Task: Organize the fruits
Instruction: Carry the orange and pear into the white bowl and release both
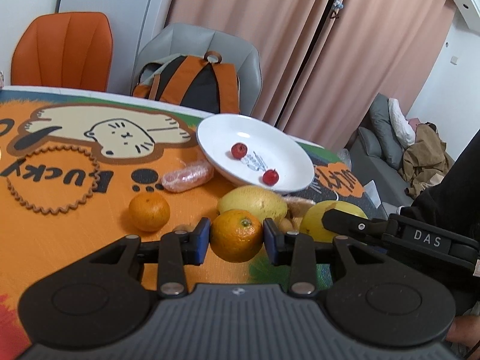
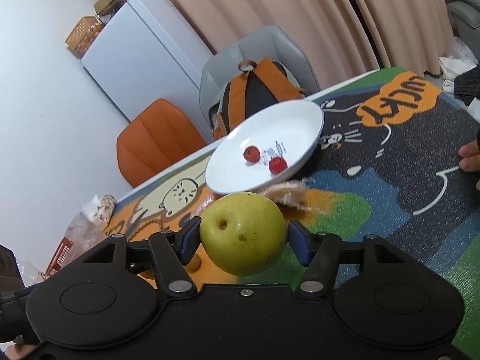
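So we've two red fruits (image 1: pixel 239 150) plated; left gripper (image 1: pixel 237 237) clamps an orange (image 1: pixel 237 235), right gripper (image 2: pixel 243 238) a pear (image 2: pixel 243 237); one orange (image 1: pixel 149 211), lower left, waits.

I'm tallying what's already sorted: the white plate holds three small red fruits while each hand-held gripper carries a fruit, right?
Not quite: the white plate holds two small red fruits, not three, as both wrist views show. The rest stands.
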A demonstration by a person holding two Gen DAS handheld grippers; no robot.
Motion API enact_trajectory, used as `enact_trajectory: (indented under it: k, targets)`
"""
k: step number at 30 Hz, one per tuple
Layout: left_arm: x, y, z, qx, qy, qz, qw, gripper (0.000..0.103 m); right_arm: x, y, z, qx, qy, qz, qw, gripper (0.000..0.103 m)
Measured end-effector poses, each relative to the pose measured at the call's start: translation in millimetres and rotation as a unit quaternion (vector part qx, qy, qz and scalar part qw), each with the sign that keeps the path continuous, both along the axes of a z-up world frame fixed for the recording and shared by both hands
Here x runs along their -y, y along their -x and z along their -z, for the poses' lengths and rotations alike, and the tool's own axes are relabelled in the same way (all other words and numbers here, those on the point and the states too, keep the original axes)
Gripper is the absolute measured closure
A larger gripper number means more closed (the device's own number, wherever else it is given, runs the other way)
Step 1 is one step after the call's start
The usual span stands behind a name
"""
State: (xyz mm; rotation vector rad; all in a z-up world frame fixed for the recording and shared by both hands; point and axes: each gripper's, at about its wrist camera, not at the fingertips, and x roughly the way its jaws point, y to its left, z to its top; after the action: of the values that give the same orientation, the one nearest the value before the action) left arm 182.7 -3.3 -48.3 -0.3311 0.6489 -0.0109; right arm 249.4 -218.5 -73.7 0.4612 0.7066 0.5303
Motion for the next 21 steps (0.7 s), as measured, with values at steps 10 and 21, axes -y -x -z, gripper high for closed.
enact_trajectory:
  k: [10, 21]
  targets:
    - [-3, -10, -16, 0.019, -0.008, -0.003, 0.9998, 0.067, 7, -10, -16, 0.022, -0.006, 0.013, 1.000, 0.045]
    - [-5, -34, -21, 0.026, -0.015, -0.003, 0.9996, 0.067, 6, -35, -25, 0.038, -0.005, 0.019, 0.999, 0.045]
